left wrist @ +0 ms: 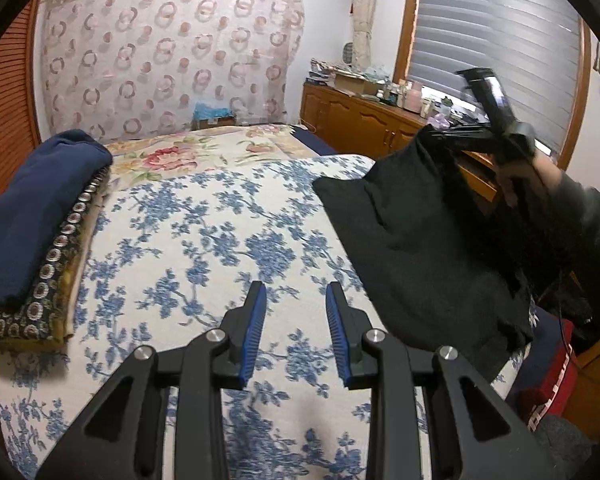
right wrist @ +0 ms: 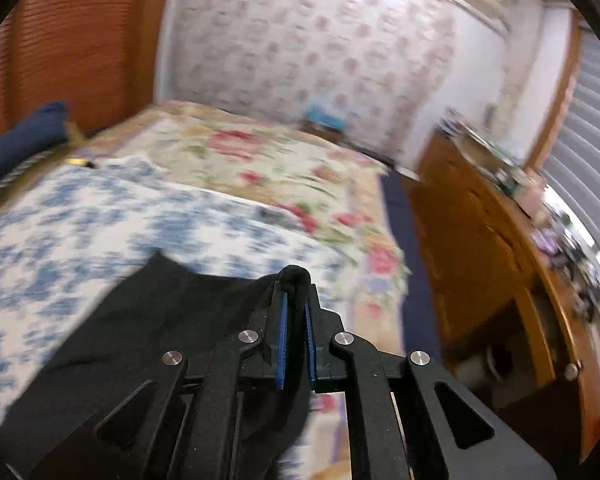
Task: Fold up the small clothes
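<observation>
A black garment [left wrist: 416, 236] hangs over the right side of the bed, lifted at its upper corner. In the left wrist view the right gripper [left wrist: 440, 134], held by a hand in a dark sleeve, pinches that corner. In the right wrist view my right gripper [right wrist: 296, 286] is shut on a bunched fold of the black garment [right wrist: 140, 312], which drapes down to the left over the bedspread. My left gripper [left wrist: 296, 300] hovers over the blue-flowered bedspread [left wrist: 204, 240] with its blue pads apart and nothing between them, left of the garment.
A stack of folded cloth, navy on top [left wrist: 32, 216], lies at the bed's left edge. A wooden cabinet [left wrist: 364, 124] with clutter on it runs along the right under a shuttered window [left wrist: 500, 40]. A patterned curtain [left wrist: 168, 52] hangs behind the bed.
</observation>
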`<action>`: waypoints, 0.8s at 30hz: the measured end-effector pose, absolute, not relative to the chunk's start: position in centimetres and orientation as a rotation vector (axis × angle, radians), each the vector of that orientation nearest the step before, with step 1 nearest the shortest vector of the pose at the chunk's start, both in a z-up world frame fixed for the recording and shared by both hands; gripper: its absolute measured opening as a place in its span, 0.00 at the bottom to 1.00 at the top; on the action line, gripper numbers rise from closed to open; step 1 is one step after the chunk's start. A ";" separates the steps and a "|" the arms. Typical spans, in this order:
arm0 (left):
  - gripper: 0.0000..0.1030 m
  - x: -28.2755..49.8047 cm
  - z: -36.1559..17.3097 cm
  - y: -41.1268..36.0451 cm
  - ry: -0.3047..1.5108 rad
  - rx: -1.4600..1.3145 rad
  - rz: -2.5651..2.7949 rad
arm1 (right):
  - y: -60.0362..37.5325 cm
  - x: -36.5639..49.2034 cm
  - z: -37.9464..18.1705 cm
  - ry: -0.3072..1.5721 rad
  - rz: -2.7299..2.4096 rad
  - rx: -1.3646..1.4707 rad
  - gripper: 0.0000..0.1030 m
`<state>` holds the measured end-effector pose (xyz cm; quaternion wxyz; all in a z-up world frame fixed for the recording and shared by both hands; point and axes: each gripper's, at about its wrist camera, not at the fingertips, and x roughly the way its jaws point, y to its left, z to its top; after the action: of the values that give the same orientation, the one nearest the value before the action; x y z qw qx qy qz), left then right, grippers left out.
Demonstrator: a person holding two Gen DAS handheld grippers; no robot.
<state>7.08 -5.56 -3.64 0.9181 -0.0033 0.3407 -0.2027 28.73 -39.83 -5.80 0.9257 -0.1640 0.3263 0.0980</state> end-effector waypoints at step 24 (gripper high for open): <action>0.28 5.7 -5.4 -11.9 0.773 0.072 -0.563 | -41.2 14.1 -9.2 0.745 0.283 -0.174 0.30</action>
<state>5.71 -11.92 -5.40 0.8873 0.0348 0.3717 -0.2708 14.14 -41.24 -9.19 0.9179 -0.0846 0.3623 0.1378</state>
